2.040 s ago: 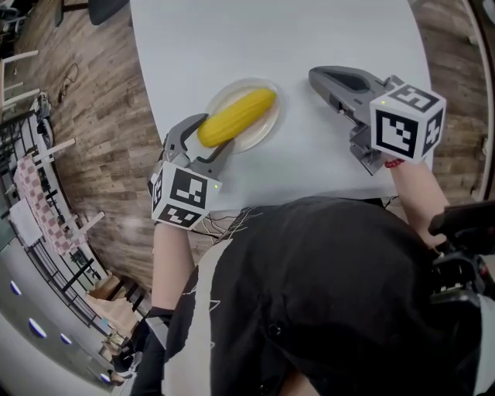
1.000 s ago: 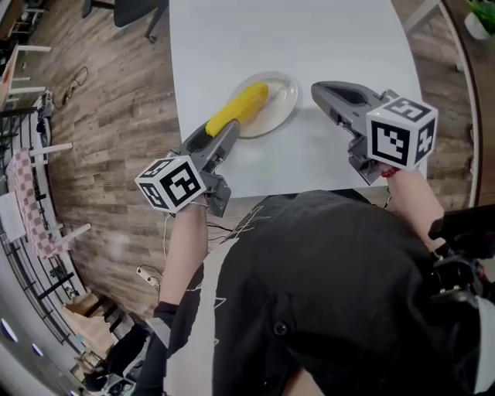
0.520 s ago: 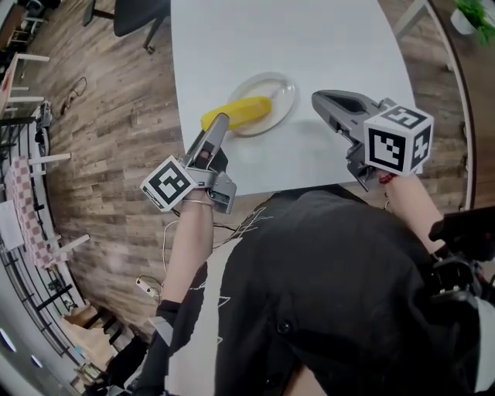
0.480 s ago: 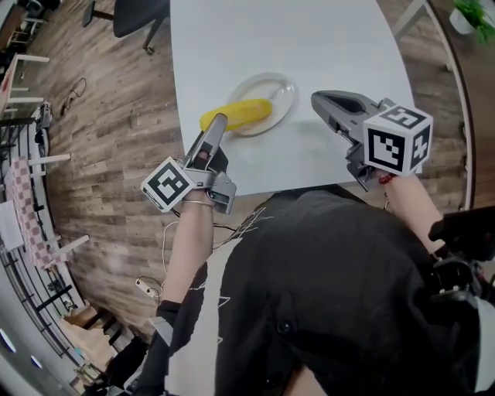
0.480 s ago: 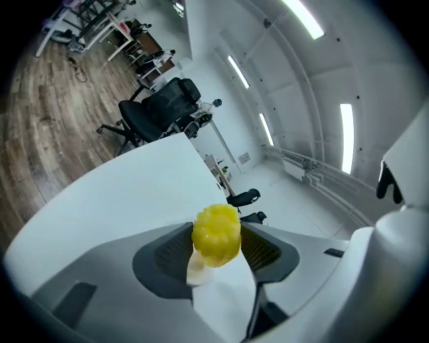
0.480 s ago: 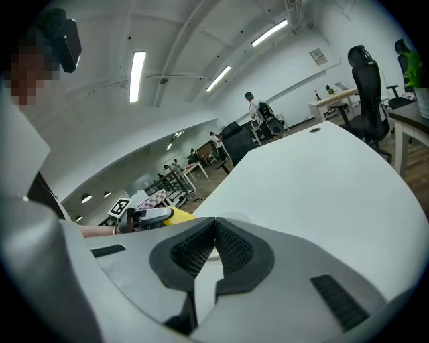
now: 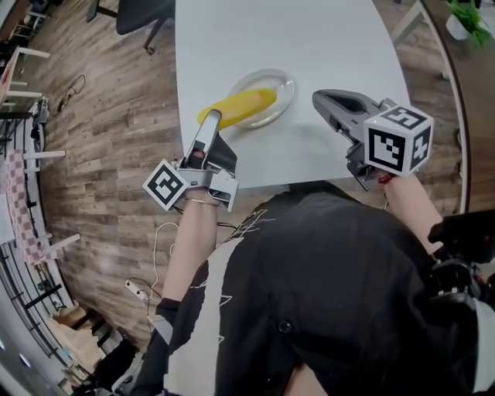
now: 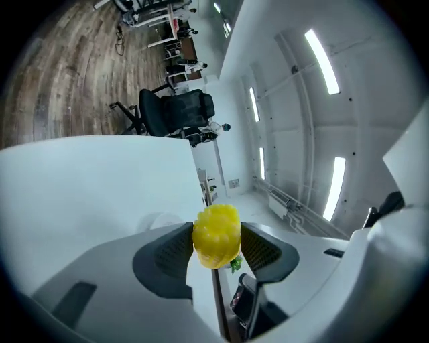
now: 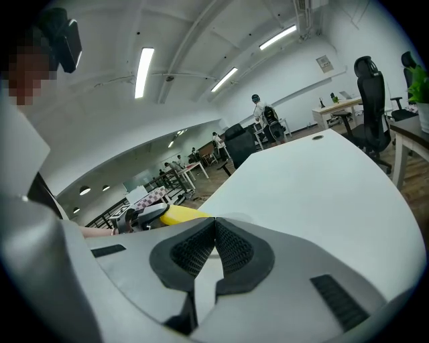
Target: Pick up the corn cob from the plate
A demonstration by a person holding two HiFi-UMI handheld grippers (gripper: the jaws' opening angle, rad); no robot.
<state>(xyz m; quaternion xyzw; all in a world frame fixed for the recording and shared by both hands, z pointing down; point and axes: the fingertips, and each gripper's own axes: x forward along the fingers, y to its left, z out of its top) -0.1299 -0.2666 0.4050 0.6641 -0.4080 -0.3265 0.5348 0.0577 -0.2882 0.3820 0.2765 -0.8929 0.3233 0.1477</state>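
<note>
The yellow corn cob (image 7: 241, 105) is clamped at its near end by my left gripper (image 7: 210, 118), its far end reaching over the white plate (image 7: 281, 83) near the white table's left edge. In the left gripper view both pads press on the corn cob (image 8: 216, 234), so that gripper (image 8: 216, 245) is shut on it. To the plate's right my right gripper (image 7: 319, 97) hovers over the table, shut and empty. The right gripper view shows its pads touching (image 9: 214, 245), with the corn cob (image 9: 178, 214) beyond at the left.
The white table (image 7: 271, 31) ends just left of the plate and just in front of both grippers, with wooden floor (image 7: 108, 116) below. A black office chair (image 7: 143, 11) stands at the far left corner. A potted plant (image 7: 464, 14) is at the top right.
My left gripper has rolled on its wrist and risen a little, carrying the corn cob from diagonal to nearly level above the plate's rim. The right gripper has drifted slightly.
</note>
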